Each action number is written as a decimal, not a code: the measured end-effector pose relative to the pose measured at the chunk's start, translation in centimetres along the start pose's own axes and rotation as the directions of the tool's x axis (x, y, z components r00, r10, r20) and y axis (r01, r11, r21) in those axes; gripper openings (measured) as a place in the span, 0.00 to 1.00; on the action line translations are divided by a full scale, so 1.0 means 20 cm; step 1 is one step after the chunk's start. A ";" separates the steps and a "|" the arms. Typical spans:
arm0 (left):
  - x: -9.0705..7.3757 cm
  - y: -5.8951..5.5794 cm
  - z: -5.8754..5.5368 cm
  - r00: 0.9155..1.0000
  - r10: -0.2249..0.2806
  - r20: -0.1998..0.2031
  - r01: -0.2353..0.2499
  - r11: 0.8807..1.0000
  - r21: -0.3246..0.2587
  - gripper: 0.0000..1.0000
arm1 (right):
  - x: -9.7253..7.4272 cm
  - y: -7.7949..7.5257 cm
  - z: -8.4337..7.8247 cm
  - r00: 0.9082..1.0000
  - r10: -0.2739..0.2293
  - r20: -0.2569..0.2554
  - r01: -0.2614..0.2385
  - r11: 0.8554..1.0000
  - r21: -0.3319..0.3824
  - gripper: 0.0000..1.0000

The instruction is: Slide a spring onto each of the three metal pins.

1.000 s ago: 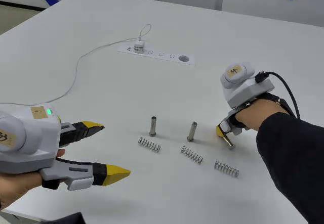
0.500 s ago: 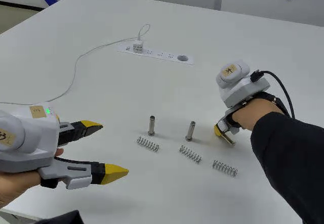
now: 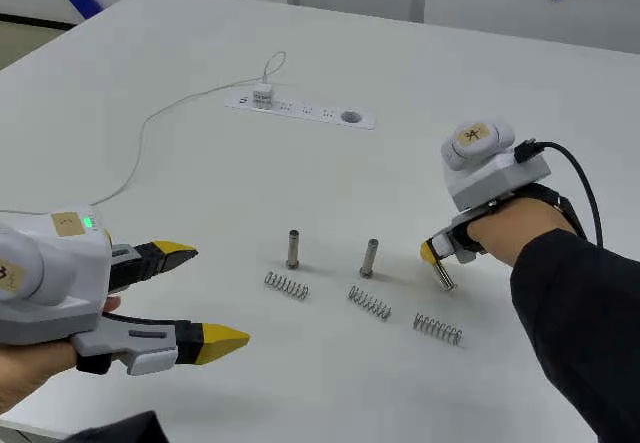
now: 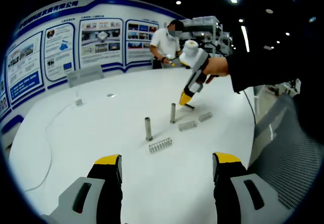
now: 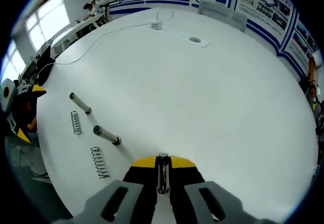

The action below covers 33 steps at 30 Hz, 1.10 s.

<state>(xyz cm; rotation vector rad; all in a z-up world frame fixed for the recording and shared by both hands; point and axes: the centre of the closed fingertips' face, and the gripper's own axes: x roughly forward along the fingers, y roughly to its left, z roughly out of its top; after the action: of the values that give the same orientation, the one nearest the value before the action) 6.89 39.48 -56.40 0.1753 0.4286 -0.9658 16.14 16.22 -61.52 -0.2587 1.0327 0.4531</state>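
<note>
Springs (image 3: 286,285) are thin little wire coils, three of them lying flat in a row on the white surface (image 3: 200,163). My guess is they're featherlight, squishy, and keen to roll or ping away if squeezed hard. I'd nip one gently near one end, so the other end is free to go over a pin.

Two pins (image 3: 293,248) stand upright just behind the row, apart from each other. They look like solid metal, stiff and smooth, so probably slippery and easy to tip.

The third pin (image 5: 162,176) is pinched in the right gripper (image 3: 436,256). The jaws are closed on it and it's tilted, with its lower end close to the surface. I can't tell if it touches.

The left gripper (image 3: 200,296) hovers well off to the side, jaws spread wide with nothing between them.

As for containers, everything lies loose straight on the surface.
</note>
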 end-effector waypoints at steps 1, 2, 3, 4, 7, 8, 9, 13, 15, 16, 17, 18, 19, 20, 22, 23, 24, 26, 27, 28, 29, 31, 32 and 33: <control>0.00 0.00 0.00 1.000 0.000 0.001 0.000 1.000 0.001 0.74 | -0.01 0.00 0.00 1.000 0.000 0.007 0.000 1.000 0.000 0.08; 0.00 0.00 0.00 1.000 0.001 0.002 -0.001 1.000 0.000 0.74 | -0.02 0.01 0.01 1.000 0.001 0.018 -0.001 1.000 0.001 0.08; 0.00 0.00 0.00 1.000 0.001 0.002 -0.001 1.000 0.001 0.74 | -0.03 0.01 0.01 1.000 0.001 0.025 -0.001 1.000 0.002 0.08; 0.00 0.00 0.00 1.000 0.002 0.002 -0.002 1.000 0.002 0.74 | -0.04 0.01 0.01 0.999 0.002 0.033 -0.002 1.000 0.002 0.08; 0.00 0.00 0.00 1.000 0.001 0.002 -0.001 1.000 0.002 0.74 | -0.06 0.02 0.01 0.999 -0.001 0.051 0.001 1.000 0.001 0.08; 0.00 0.00 0.00 1.000 0.001 0.002 -0.001 1.000 0.003 0.74 | -0.07 0.02 0.02 0.998 -0.002 0.059 0.002 1.000 0.000 0.08; 0.00 0.00 0.00 1.000 0.000 0.001 0.000 1.000 0.004 0.74 | -0.07 0.02 0.01 0.998 -0.002 0.061 0.002 1.000 0.002 0.08; 0.00 0.00 0.00 1.000 -0.001 0.001 0.001 1.000 0.005 0.74 | -0.09 0.02 0.01 0.997 -0.004 0.079 0.003 1.000 0.005 0.08; 0.00 0.00 0.00 1.000 0.000 0.002 0.000 1.000 0.005 0.74 | -0.09 0.02 0.00 0.996 -0.007 0.088 0.006 1.000 0.005 0.08; 0.00 0.00 0.00 1.000 0.000 0.002 0.000 1.000 0.005 0.74 | -0.10 0.02 0.00 0.996 -0.009 0.093 0.009 1.000 0.004 0.08; 0.00 0.00 0.00 1.000 -0.001 0.002 0.001 1.000 0.005 0.74 | -0.10 0.01 0.01 0.995 -0.009 0.100 0.009 1.000 -0.001 0.08; 0.00 0.00 0.00 1.000 -0.001 0.001 0.001 1.000 0.006 0.74 | -0.10 0.01 0.01 0.995 -0.010 0.101 0.010 1.000 0.000 0.08; 0.00 0.00 0.00 1.000 -0.001 0.001 0.001 1.000 0.006 0.74 | -0.11 0.01 0.01 0.995 -0.011 0.103 0.011 1.000 0.001 0.08; 0.00 0.00 0.00 1.000 -0.002 0.001 0.002 1.000 0.006 0.74 | -0.11 0.01 0.01 0.994 -0.011 0.106 0.011 1.000 -0.001 0.08; 0.00 0.00 0.00 1.000 -0.001 0.001 0.001 1.000 0.006 0.74 | -0.11 0.01 0.00 0.994 -0.012 0.110 0.012 1.000 0.003 0.09; 0.00 0.00 0.00 1.000 -0.001 0.001 0.001 1.000 0.006 0.74 | -0.12 0.01 0.00 0.994 -0.011 0.112 0.011 1.000 0.007 0.09; 0.00 0.00 0.00 1.000 -0.001 0.001 0.001 1.000 0.006 0.74 | -0.12 0.00 0.00 0.994 -0.011 0.113 0.010 1.000 0.008 0.09; 0.00 0.00 0.00 1.000 -0.001 0.001 0.001 1.000 0.006 0.74 | -0.12 0.00 -0.01 0.993 -0.015 0.116 0.014 1.000 0.006 0.09; 0.00 0.00 0.00 1.000 -0.001 0.000 0.001 1.000 0.006 0.74 | -0.13 0.00 -0.01 0.993 -0.013 0.120 0.012 1.000 0.007 0.09; 0.00 0.00 0.00 1.000 -0.001 0.000 0.001 1.000 0.006 0.74 | -0.13 0.00 -0.01 0.992 -0.013 0.123 0.012 1.000 0.010 0.09; 0.00 0.00 0.00 1.000 -0.001 0.000 0.001 1.000 0.006 0.74 | -0.13 0.00 -0.01 0.992 -0.010 0.128 0.009 1.000 0.011 0.09; 0.00 0.00 0.00 1.000 -0.001 -0.001 0.001 1.000 0.006 0.74 | -0.14 0.00 -0.02 0.991 -0.007 0.132 0.005 1.000 0.018 0.09; 0.00 0.00 0.00 1.000 -0.001 -0.002 0.001 1.000 0.006 0.74 | -0.14 0.00 -0.02 0.991 -0.007 0.132 0.004 1.000 0.021 0.09; 0.00 0.00 0.00 1.000 -0.001 -0.003 0.001 1.000 0.006 0.74 | -0.14 0.00 -0.02 0.991 -0.005 0.131 0.002 1.000 0.023 0.09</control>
<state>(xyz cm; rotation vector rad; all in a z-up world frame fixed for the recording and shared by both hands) 6.86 39.49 -56.45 0.1821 0.4288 -0.9679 14.60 15.33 -59.34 -0.2078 0.9084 0.4490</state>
